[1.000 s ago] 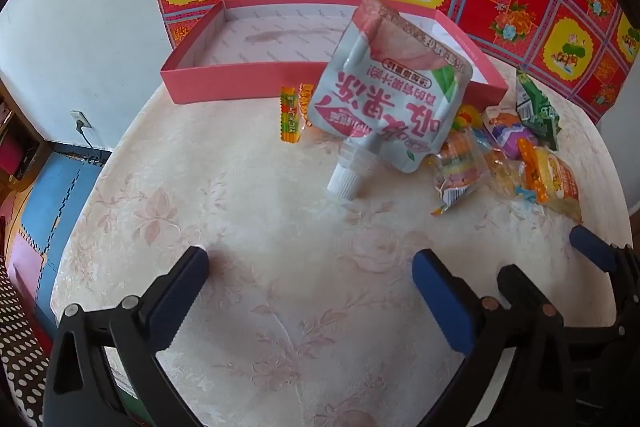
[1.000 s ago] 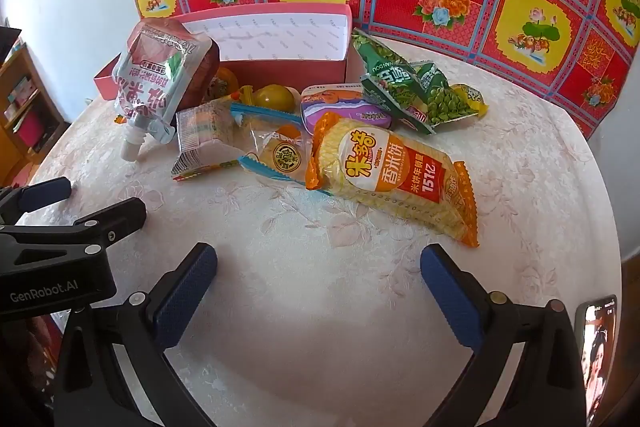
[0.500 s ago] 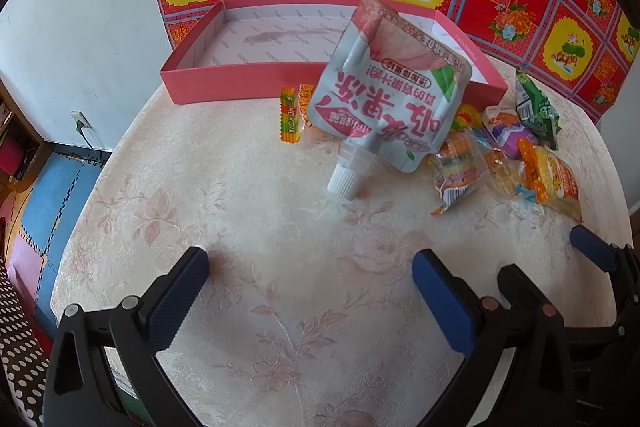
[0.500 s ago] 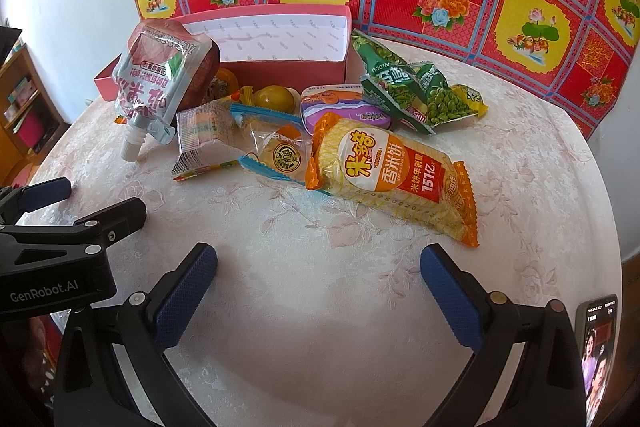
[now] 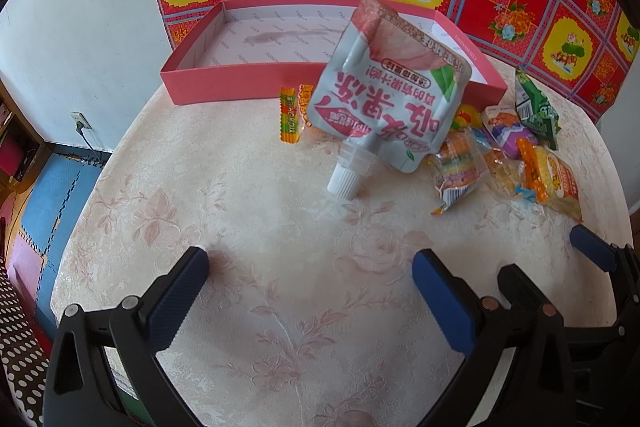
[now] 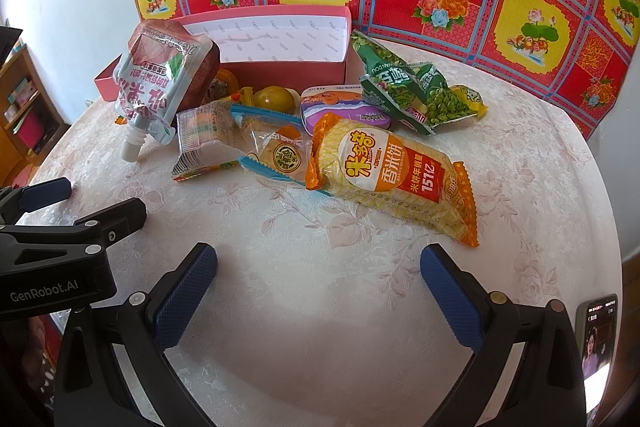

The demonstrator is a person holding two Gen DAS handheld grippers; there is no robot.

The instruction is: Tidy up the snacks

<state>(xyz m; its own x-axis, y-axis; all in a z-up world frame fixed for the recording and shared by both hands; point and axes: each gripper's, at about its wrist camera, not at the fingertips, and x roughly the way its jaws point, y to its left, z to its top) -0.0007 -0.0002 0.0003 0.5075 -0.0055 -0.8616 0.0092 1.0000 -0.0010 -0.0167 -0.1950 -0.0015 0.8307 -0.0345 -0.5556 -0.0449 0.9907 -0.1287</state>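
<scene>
Still wide tongs (image 5: 310, 291), pouch (image 5: 390, 99) unmoved.

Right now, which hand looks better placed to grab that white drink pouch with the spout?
Probably the left. The left tool is open and points almost straight at the pouch, while the right tool faces the orange rice cracker bag.

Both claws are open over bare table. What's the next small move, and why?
Probably ease the left claw forward to the pouch. It is open and empty, the pouch lies nearest ahead of it with its cap pointing back, and the box behind holds no snacks yet.
</scene>
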